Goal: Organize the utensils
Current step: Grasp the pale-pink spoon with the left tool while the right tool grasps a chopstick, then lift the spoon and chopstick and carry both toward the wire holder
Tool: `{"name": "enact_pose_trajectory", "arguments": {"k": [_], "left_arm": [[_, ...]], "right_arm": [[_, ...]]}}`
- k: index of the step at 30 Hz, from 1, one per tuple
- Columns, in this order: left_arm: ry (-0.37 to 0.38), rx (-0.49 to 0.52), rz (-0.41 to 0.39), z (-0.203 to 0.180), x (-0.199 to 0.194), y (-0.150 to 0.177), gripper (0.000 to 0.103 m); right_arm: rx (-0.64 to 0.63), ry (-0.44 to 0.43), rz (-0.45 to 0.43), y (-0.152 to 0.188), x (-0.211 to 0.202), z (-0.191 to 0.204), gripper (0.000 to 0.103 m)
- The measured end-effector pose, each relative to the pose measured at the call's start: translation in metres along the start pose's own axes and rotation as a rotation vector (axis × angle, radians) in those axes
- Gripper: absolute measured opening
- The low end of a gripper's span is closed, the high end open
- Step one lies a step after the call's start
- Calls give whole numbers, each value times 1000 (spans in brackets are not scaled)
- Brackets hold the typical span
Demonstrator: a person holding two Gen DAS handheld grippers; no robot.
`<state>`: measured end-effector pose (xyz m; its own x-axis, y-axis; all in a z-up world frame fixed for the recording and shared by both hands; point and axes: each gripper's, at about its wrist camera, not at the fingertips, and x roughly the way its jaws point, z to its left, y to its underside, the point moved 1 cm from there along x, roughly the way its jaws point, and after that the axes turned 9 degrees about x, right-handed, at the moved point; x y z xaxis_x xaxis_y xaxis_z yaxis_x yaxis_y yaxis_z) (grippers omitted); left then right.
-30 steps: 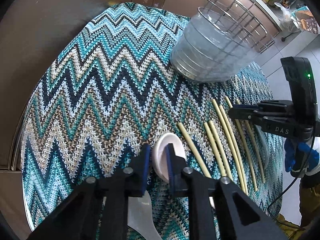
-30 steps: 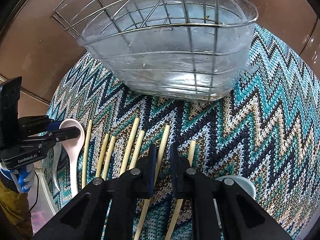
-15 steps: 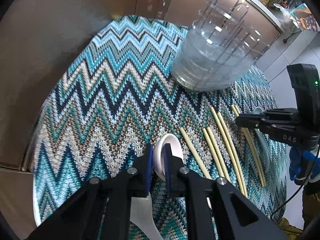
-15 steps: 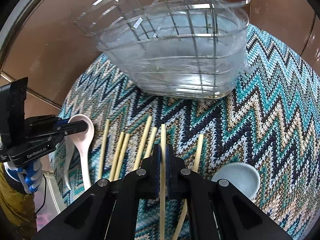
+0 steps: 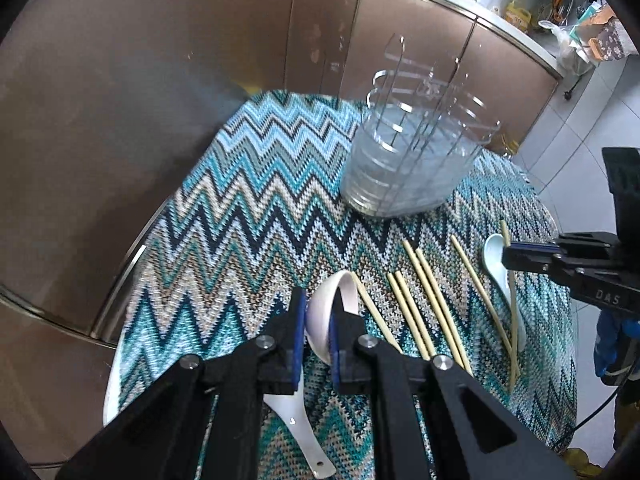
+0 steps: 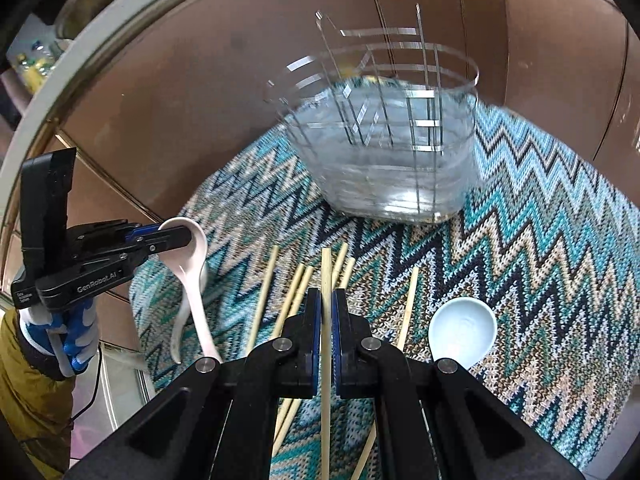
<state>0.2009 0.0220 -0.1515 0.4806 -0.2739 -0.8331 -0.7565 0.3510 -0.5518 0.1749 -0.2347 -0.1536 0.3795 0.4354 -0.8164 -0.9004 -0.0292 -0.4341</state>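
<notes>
Your left gripper [image 5: 316, 340] has its jaws clamped on the white spoon [image 5: 326, 320]; your right gripper [image 6: 326, 320] pinches one chopstick [image 6: 326, 276], long axis pointing ahead at the wire utensil basket [image 6: 384, 152] toward the worktop's far edge.

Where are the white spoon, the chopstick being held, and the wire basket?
white spoon [image 5: 320, 322]: left wrist view, on its bowl between the claw's fingers.
chopstick [image 6: 326, 280]: right wrist view, on the shaft just past the claw.
wire basket [image 6: 394, 178]: right wrist view, on its clear front wall.
</notes>
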Motion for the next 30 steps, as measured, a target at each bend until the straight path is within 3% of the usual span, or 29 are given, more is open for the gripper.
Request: {"name": "enact_pose_trajectory", "arguments": {"k": [5,14,30], "left_arm": [[-29,-10,-50,-1,-26,-2,10],[-70,3,-115,-8,-58,-4,10],[-118,-15,-201,-3,-90,-18,10]], "right_arm": [[-32,-20,-71,3,-33,12,5],[-67,-45,-150,3,-55,33,5],[-120,-54,-252,-1,-101,56,5]]}}
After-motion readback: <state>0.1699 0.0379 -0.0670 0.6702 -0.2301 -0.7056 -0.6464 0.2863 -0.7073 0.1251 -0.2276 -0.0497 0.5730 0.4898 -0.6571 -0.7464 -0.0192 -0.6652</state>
